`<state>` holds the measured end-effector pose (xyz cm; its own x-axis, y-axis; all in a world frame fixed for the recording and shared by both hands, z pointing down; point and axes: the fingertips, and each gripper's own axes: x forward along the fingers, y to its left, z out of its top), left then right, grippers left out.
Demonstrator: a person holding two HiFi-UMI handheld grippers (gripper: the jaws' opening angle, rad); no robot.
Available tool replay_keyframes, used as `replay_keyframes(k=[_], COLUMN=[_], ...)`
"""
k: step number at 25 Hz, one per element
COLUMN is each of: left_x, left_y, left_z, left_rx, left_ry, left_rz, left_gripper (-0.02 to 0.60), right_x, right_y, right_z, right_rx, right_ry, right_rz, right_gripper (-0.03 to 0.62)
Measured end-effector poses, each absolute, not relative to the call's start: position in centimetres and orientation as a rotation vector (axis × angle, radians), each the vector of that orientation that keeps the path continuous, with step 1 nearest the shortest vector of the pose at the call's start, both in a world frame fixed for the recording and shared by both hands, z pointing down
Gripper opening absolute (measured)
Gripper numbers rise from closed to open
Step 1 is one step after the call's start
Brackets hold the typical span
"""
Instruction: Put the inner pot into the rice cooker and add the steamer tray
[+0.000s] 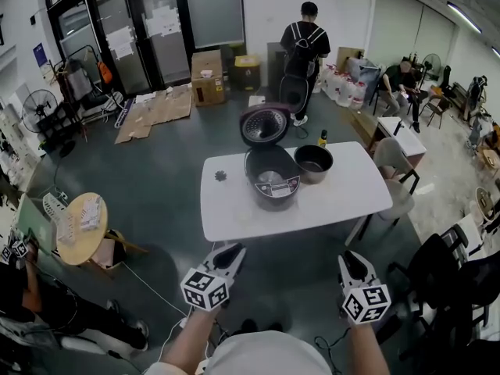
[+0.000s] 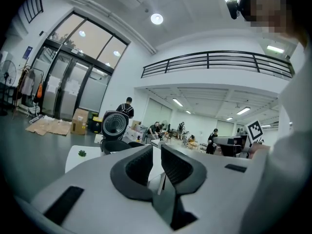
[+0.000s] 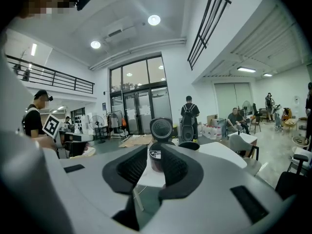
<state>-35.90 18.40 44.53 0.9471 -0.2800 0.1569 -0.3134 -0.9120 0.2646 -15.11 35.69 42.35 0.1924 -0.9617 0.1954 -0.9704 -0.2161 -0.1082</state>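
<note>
- L gripper (image 1: 232, 250): nearest, at left, short of the table's near edge, over dark floor. Jaws a narrow slit apart, nothing betw. them: released, empty.
- R gripper (image 1: 349, 259): nearest at right, level w/ the L one, also short of the table. Jaws apart, gap wider than L's, pads touch nothing: released, empty.
- White table (image 1: 234, 209): just beyond both grippers, centre of scene.
- Round wooden side table (image 1: 82, 226): far left, well apart from the white one.
- Rice cooker (image 1: 272, 180): on tabletop, about mid, dark body, panel facing near side. Its lid (image 1: 264, 125) is hinged up at the far side, open.
- Small dark-green object (image 1: 221, 176): on tabletop, left of cooker, apart from it.
- Inner pot (image 1: 313, 163): upright on tabletop, just right of cooker & slightly farther, outside it. Touching cooker or not: can't tell.
- Bottle w/ yellow cap (image 1: 322, 138): just beyond pot at table's far edge. On table or floor: can't tell.
- White chair (image 1: 388, 158): right of table.
- Flattened cardboard (image 1: 156, 108): floor, far left.
- Cardboard box (image 1: 207, 76): far, beside the sheets.
- Standing person w/ backpack (image 1: 305, 41): far, back turned.
- Seated person (image 1: 404, 80): far right.
</note>
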Motion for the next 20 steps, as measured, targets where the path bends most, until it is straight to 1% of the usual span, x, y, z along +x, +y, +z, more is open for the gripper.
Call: replay_keyframes(k=[6, 11, 15, 20], left_x=[-35.4, -35.4, -35.1, -34.7], left_y=[19.3, 19.8, 20.2, 21.1], left_z=[45.2, 46.1, 46.2, 46.4], left_rx=[2.774, 2.740, 2.762, 2.772], left_ry=[-0.435, -0.451, -0.467, -0.469], left_rz=[0.161, 0.161, 0.180, 0.193], left_gripper=[0.099, 0.161, 0.206, 0.224], right_x=[-14.4, -13.9, -13.6, -13.3], right_y=[36.4, 36.9, 37.0, 37.2], right_z=[42.4, 42.9, 43.2, 43.7], right_rx=[2.383, 2.362, 2.339, 2.326], right_ry=[-1.968, -1.986, -2.001, -2.012], right_rz=[0.334, 0.342, 0.342, 0.349], right_gripper=[0.129, 0.167, 0.178, 0.178])
